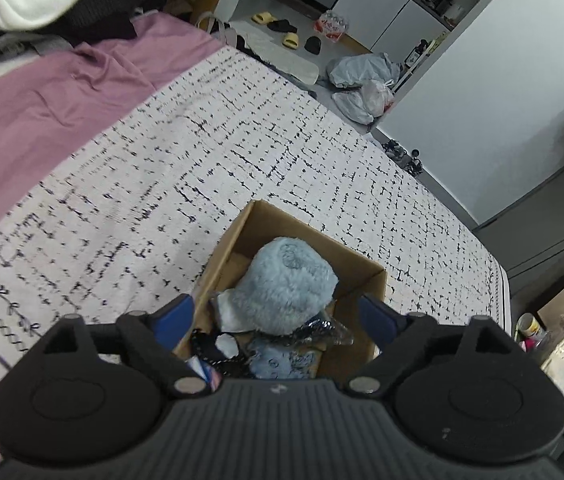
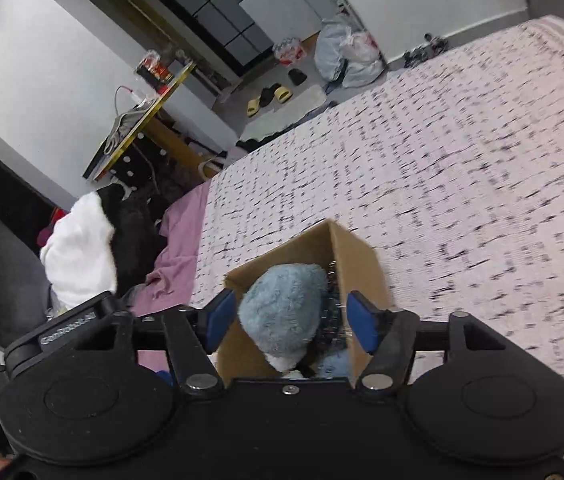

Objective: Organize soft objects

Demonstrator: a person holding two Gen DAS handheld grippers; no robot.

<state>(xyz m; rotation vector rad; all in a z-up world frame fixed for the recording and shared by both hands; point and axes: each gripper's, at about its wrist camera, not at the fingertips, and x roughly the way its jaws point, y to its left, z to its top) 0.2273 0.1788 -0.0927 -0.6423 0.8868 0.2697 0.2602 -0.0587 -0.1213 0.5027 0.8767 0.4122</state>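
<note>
Where the bed [image 1: 241,152] is covered by a white blanket with black dashes, a cardboard box [image 1: 366,280] is set on it. A fluffy blue plush toy [image 1: 286,284] is seen inside the box, above a black cord and clear plastic wrap. A pink sheet [image 1: 41,112] and a pile of clothes [image 2: 81,248] lie well apart from the box. The left tool [image 1: 277,316] and the right tool [image 2: 290,320] are held above the box, fingers spread wide, nothing gripped.

Both wrist views look steeply down, close over the cardboard box [image 1: 362,280] [image 2: 358,256], sharing bed [image 1: 241,152] [image 2: 442,160] and far doorway.
</note>
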